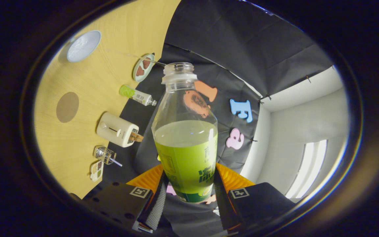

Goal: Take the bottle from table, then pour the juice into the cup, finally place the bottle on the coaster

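Bottle [185, 138], uncapped and about half full of green juice, sits pinched low on its labelled body between the two fingers of the tongs [189, 194], lifted clear of the bench [77, 158]. It looks like thin, smooth plastic, light but sloshing, so I judge this low, firm hold on the wide part wise, since squeezing hard could dent it. Farther off on the bench lie the round brown coaster [67, 107] and, nearer its far edge, the pale cup [83, 46].
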The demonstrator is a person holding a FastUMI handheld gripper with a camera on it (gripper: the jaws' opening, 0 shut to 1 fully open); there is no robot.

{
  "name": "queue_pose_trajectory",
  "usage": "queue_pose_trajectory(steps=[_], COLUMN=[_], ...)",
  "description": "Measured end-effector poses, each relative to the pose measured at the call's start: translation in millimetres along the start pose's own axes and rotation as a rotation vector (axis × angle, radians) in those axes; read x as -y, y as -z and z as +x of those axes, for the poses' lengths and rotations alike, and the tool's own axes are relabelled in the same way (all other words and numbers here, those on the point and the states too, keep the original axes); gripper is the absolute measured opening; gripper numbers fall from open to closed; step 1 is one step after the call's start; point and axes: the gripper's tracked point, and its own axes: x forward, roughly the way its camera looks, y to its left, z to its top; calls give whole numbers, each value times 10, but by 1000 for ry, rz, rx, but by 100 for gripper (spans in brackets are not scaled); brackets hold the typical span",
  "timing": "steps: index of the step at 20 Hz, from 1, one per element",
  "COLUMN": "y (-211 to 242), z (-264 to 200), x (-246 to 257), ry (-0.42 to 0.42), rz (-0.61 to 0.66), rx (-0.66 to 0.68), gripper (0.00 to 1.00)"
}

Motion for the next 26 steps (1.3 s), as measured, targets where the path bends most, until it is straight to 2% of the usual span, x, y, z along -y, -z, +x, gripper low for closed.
queue_pose_trajectory(steps=[26], y=[-108], z=[26], x=[23], ry=[2], rz=[46], rx=[7], gripper=[74])
